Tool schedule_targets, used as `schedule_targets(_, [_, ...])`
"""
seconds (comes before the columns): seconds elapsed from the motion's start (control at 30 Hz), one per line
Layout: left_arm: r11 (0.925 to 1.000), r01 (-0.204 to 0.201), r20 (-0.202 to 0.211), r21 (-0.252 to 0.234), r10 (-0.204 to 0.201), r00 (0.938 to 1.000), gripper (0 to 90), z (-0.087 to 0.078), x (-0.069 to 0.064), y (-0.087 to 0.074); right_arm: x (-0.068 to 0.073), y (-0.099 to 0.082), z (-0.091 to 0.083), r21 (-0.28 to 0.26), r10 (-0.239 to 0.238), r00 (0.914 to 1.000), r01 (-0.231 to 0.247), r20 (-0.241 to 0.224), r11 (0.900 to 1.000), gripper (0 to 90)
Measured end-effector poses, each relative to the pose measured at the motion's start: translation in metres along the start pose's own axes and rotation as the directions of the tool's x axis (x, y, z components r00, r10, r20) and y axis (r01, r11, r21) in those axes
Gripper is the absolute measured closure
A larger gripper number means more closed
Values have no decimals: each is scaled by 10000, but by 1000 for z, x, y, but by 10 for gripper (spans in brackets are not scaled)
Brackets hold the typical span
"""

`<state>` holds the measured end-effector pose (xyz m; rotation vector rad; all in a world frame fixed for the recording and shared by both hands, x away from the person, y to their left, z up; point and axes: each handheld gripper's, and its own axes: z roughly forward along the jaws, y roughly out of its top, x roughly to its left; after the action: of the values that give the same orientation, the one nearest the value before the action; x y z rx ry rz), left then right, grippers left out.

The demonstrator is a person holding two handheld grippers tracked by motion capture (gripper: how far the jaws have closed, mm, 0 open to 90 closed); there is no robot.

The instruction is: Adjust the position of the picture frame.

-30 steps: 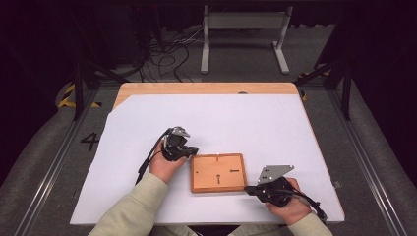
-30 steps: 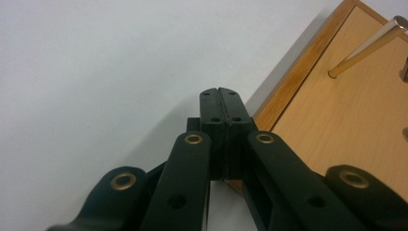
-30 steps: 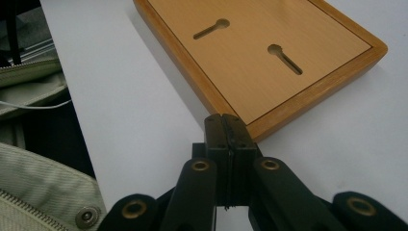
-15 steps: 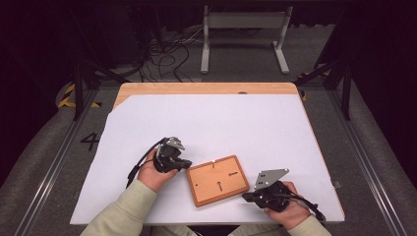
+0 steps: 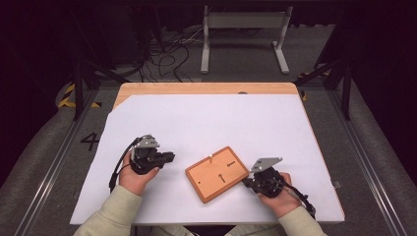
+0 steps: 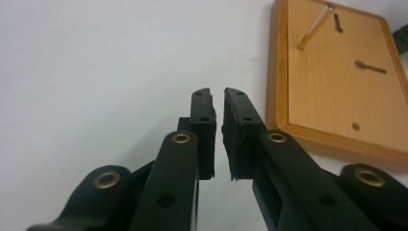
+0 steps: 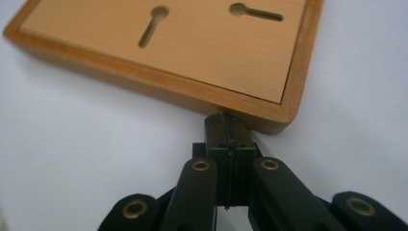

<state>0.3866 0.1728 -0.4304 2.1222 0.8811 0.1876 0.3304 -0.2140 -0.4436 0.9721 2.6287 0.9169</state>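
While askew, wooden board (image 5: 217,173), long axis far-right; left tool (image 6: 218,96) narrow, right tool (image 7: 224,119) closed, empty.

So the wooden board (image 5: 217,173) got spun counterclockwise and slid a bit toward the left gripper (image 5: 169,157), which backed away from it, while the right gripper (image 5: 244,182) pushed its corner.

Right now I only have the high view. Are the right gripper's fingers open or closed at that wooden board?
Observer: The right gripper has its fingers shut together, empty, tips against the board at its rounded corner edge.
Operator: Is the left gripper holding anything?
Observer: No. The left gripper has its fingers slightly apart, nothing between them, over the white sheet beside the board, not touching it.
Operator: Any detail on the board's face?
Observer: Two keyhole-shaped slots are cut into it.
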Motion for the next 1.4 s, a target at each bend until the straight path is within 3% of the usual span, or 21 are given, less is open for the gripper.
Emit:
schedule_targets(0.07, [9999, 132, -35, 70, -131, 9999, 836, -1, 2, -4, -11, 7, 6, -69, 368, 9993, -368, 72, 9993, 900])
schedule_targets(0.23, [9999, 147, -89, 67, -147, 9999, 837, -6, 0, -8, -26, 27, 20, -98, 622, 9976, -619, 290, 9980, 900])
schedule_targets(0.5, [9991, 170, 49, 385, -172, 9998, 856, -2, -2, -15, -56, 76, 53, 121, 1039, 9931, -1047, 552, 9944, 900])
schedule_targets(0.7, [9980, 27, 304, 638, -46, 9995, 868, 6, -6, -14, -64, 101, 72, 42, 714, 9925, -722, 992, 9974, 900])
schedule_targets(0.8, [9976, -30, 401, 693, 2, 9992, 884, 8, -8, -13, -64, 100, 68, -127, 706, 9910, -696, 1133, 9975, 900])
schedule_targets(0.83, [9969, -59, 455, 785, 24, 9990, 887, 11, -10, -13, -65, 93, 54, -609, 956, 9869, -883, 1303, 9942, 900])
schedule_targets(0.9, [9952, -135, 538, 967, 83, 9985, 888, 17, -12, -13, -66, 90, 48, -753, 1036, 9859, -943, 1312, 9927, 900])
schedule_targets(1.0, [9917, -324, 655, 1241, 244, 9976, 891, 25, -17, -12, -68, 68, 20, -1438, 1400, 9822, -1216, 1249, 9821, 900])
schedule_targets(1.03, [9907, -360, 697, 1314, 270, 9972, 891, 27, -19, -12, -68, 68, 20, -1438, 1400, 9822, -1216, 1249, 9821, 900])
schedule_targets(1.13, [9867, -586, 925, 1516, 449, 9947, 898, 35, -25, -10, -65, 45, 2, -1907, 1618, 9805, -1388, 1111, 9718, 900])
schedule_targets(1.17, [9877, -461, 1255, 1494, 273, 9917, 898, 36, -25, -10, -64, 38, -3, -1937, 1662, 9799, -1429, 1099, 9706, 900])
schedule_targets(1.2, [9890, -475, 1922, 1398, 199, 9812, 898, 41, -24, -11, -63, 32, -7, -1981, 1676, 9798, -1438, 1087, 9696, 900])
schedule_targets(1.23, [9898, -445, 2127, 1356, 148, 9770, 898, 44, -27, -10, -63, 26, -12, -1999, 1754, 9788, -1519, 1055, 9680, 900])
schedule_targets(1.4, [9861, -976, 2378, 1342, 635, 9692, 898, 61, -51, 2, -67, 8, -30, -2052, 1893, 9731, -1602, 1310, 9655, 900])
